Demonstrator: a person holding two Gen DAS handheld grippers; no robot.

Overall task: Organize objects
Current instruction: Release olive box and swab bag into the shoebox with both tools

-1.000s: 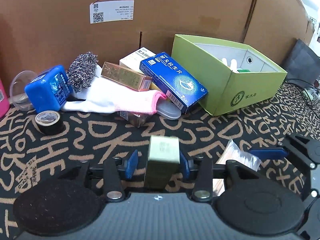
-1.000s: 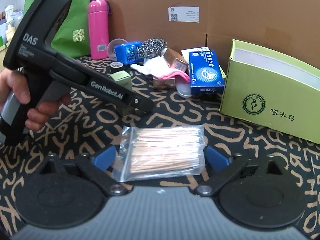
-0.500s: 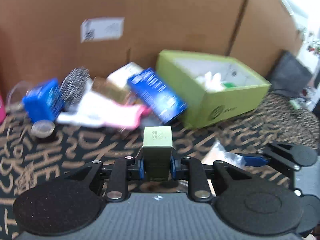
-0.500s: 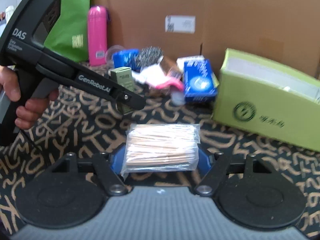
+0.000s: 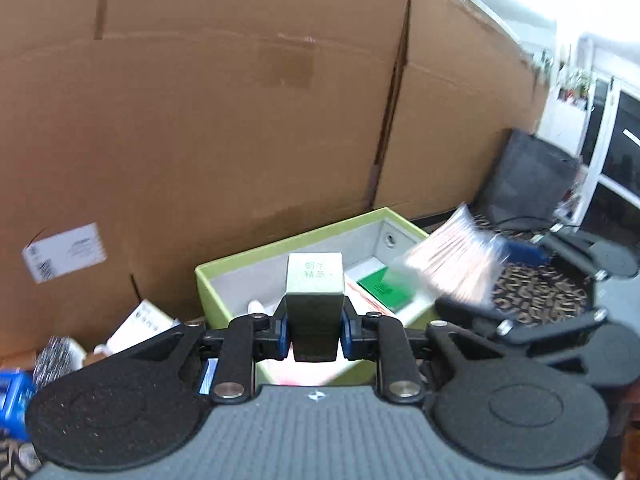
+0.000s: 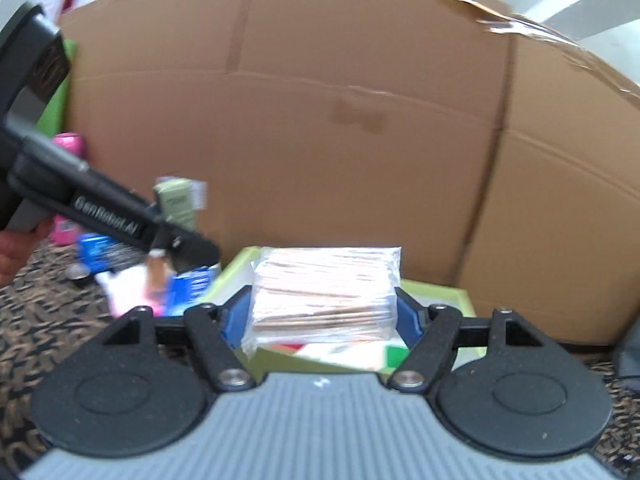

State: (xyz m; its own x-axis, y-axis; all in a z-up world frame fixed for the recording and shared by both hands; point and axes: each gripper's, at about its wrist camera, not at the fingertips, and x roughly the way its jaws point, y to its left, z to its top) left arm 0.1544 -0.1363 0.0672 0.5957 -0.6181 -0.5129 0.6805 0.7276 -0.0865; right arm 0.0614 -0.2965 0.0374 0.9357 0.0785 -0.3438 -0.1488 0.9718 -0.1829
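My left tool [image 5: 314, 336] is clamping a small olive-green carton [image 5: 315, 304], a matte, square-ended cardboard box with printed characters on its top face, and holding it upright above the near wall of the lime-green storage box [image 5: 240, 268]. My right tool [image 6: 320, 316] is squeezing a crinkly clear plastic bag of toothpicks [image 6: 324, 292], a flat, glossy packet of thin wooden sticks, over the same green box [image 6: 460, 294]. The left wrist view is showing the box's pale grey lining, a round hole in its end wall and a green card [image 5: 376, 284] lying inside, along with a steel wool scourer [image 5: 56, 360] and a white carton [image 5: 140, 324] on the desk to the left. The right wrist view is showing instead my hand [image 6: 16, 252] around the black grip of the left tool, a pink bottle [image 6: 68, 184] behind it, and the patterned cloth [image 6: 44, 320]. Smooth brown corrugated cardboard [image 6: 320, 120] is filling the background.
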